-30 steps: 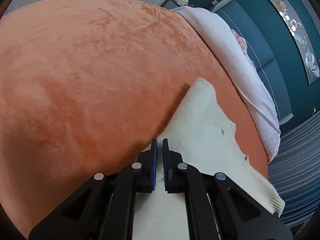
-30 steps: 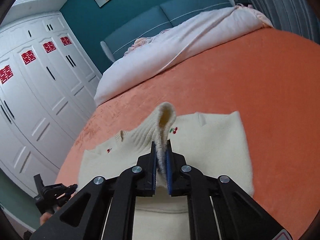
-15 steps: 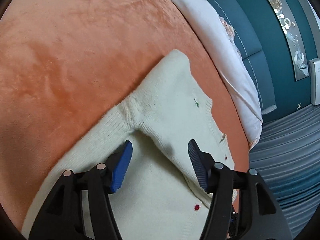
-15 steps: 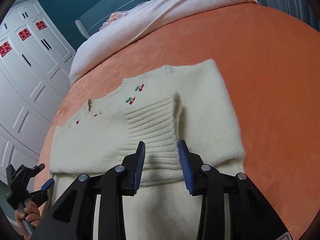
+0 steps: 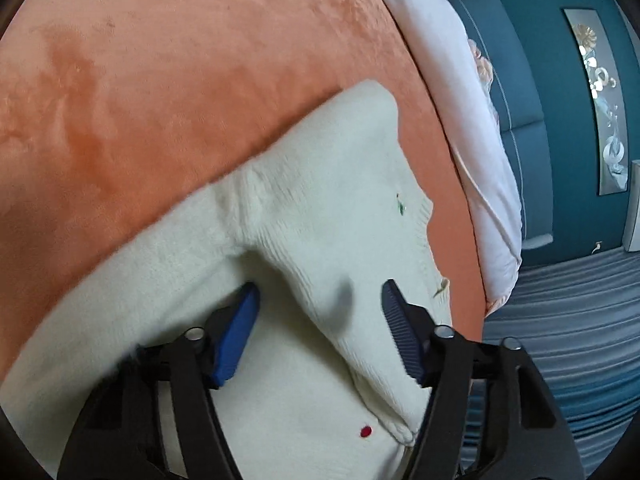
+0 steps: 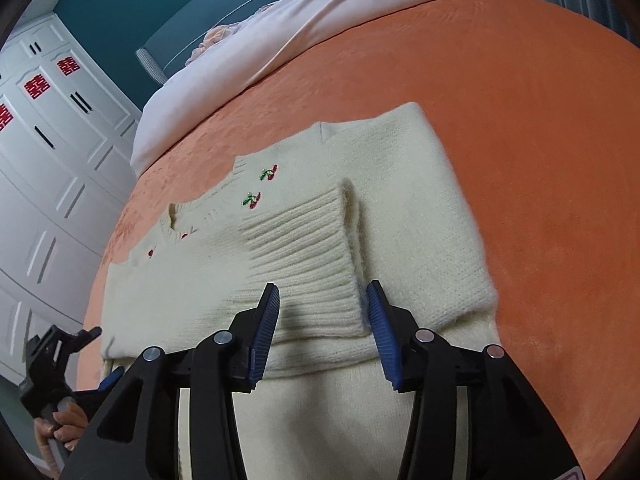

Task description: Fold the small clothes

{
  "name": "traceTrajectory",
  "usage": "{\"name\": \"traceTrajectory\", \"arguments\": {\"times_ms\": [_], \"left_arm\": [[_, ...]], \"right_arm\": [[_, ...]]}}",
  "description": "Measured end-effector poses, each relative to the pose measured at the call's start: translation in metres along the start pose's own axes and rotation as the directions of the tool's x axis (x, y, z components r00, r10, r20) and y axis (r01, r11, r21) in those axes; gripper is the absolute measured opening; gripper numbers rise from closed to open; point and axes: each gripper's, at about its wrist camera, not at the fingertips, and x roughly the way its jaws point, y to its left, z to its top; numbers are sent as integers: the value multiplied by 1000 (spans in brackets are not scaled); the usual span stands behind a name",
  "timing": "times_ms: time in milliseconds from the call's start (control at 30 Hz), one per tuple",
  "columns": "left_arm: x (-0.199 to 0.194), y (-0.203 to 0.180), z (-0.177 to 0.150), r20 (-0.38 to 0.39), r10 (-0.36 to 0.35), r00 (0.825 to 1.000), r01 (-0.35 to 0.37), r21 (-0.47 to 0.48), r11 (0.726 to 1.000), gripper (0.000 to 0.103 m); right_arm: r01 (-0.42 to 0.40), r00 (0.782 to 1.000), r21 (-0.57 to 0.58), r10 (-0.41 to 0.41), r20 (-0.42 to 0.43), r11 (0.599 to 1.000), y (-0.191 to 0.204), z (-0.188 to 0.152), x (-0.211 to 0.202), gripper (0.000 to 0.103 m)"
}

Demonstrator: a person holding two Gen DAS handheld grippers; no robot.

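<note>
A cream knitted sweater (image 6: 404, 184) with embroidered cherries (image 6: 269, 172) lies flat on the orange bedspread (image 6: 520, 140). Its right sleeve is folded across the chest, and the ribbed cuff (image 6: 304, 248) rests between the pads of my right gripper (image 6: 323, 287). Those jaws are opening and do not press the cuff. In the left wrist view the sweater (image 5: 328, 200) fills the lower half. Its other sleeve (image 5: 360, 344) lies folded over the body under my left gripper (image 5: 320, 286). Those jaws stand wide and are closing, clear of the cloth. The left gripper (image 6: 60, 360) also shows at the lower left.
A pale pink duvet (image 6: 320, 28) is bunched against the teal headboard (image 6: 224, 12) at the far end of the bed. White wardrobe doors (image 6: 52, 152) stand on the left. A grey curtain (image 5: 560, 340) hangs beyond the bed's edge. A hand (image 6: 60, 428) holds the left gripper.
Both grippers were shut on a sleeve a second ago and have let go. The sleeves now lie folded across the sweater's body, and both grippers have come lower over it.
</note>
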Motion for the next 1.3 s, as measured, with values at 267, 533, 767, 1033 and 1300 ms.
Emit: {"name": "traceTrajectory", "arguments": {"times_ms": [267, 533, 767, 1033, 1300], "left_arm": [[-20, 9, 28, 155, 74, 985, -93, 118, 989, 11], [-11, 18, 18, 171, 78, 982, -118, 234, 965, 11], [-13, 19, 10, 207, 81, 975, -140, 289, 947, 11], [-10, 23, 6, 232, 47, 972, -123, 327, 937, 12], [-11, 25, 5, 235, 36, 971, -113, 325, 939, 12]], "right_arm": [[-82, 989, -195, 104, 105, 977, 57, 17, -23, 8], [-6, 994, -70, 13, 107, 998, 30, 3, -17, 11], [-25, 1000, -403, 18, -22, 915, 118, -30, 19, 11], [-8, 1000, -220, 13, 21, 975, 67, -27, 2, 7], [-33, 999, -279, 25, -33, 960, 78, -34, 29, 0]]}}
